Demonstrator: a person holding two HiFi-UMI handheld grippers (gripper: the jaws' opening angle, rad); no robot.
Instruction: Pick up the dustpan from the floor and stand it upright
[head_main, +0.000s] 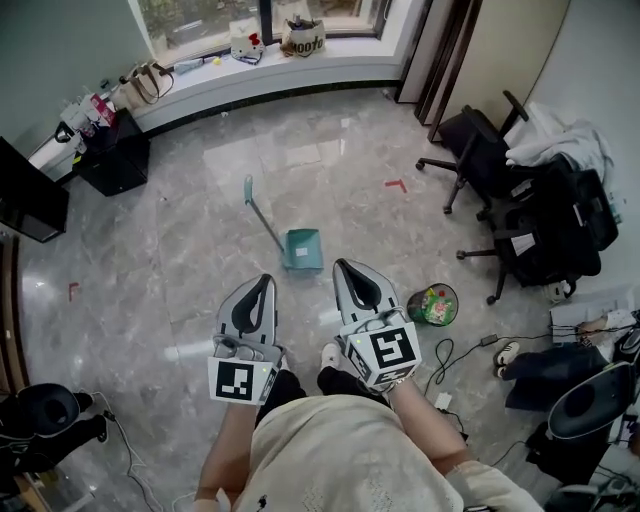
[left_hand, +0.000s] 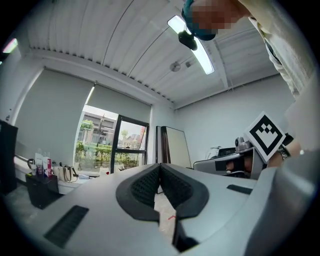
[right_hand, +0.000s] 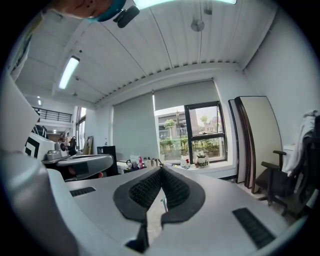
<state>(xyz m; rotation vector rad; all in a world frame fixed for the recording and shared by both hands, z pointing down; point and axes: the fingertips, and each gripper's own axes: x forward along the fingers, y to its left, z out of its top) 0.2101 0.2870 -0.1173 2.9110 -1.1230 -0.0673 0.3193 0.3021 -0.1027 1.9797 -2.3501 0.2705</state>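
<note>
Daylit office room with a pale marble floor and a curved window bay.

The glossy grey marble-look floor (head_main: 190, 260) carries small red tape marks (head_main: 396, 184) and runs up to a curved white window sill (head_main: 300, 75), which bears a few bags (head_main: 302, 38) under dark-framed windows (right_hand: 202, 132) looking onto greenery. A grey roller blind (right_hand: 132, 132) covers the pane beside them. A low black cabinet (head_main: 115, 155) stands at the left of the bay. Black office chairs (head_main: 480, 150), one draped with white cloth (head_main: 560, 140), crowd the right wall, and tall pale boards (right_hand: 255, 140) lean near the corner. Long fluorescent strip lights (left_hand: 192, 42) glow on the white slatted ceiling (left_hand: 100, 40).
</note>
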